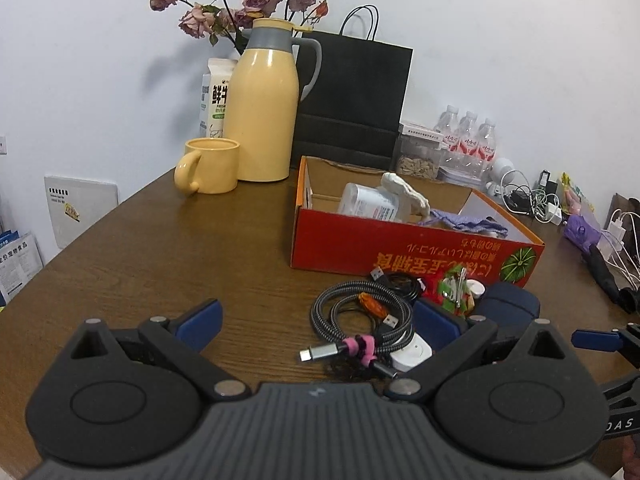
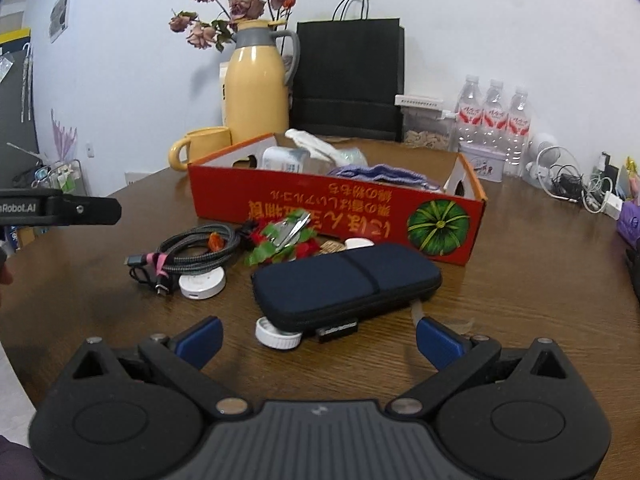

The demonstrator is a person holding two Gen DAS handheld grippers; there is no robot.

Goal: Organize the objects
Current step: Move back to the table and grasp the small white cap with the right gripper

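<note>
A red cardboard box (image 1: 400,254) (image 2: 320,208) stands open on the brown table and holds a white bottle (image 1: 370,202), a white cloth and a purple cloth (image 2: 376,172). In front of it lie a coiled braided cable (image 1: 360,316) (image 2: 196,250), a white round puck (image 2: 202,282), a green-and-red packet with small scissors (image 2: 286,240), a navy zip case (image 2: 346,282) and a white cap (image 2: 276,334). My left gripper (image 1: 318,322) is open and empty, just short of the cable. My right gripper (image 2: 320,338) is open and empty, near the case and cap.
A yellow jug (image 1: 262,108), yellow mug (image 1: 210,166), milk carton, dried roses and black paper bag (image 1: 352,96) stand at the back. Water bottles (image 2: 494,120), a seed jar, chargers and white cables (image 2: 576,186) crowd the back right. The left gripper's body (image 2: 60,210) shows at the left.
</note>
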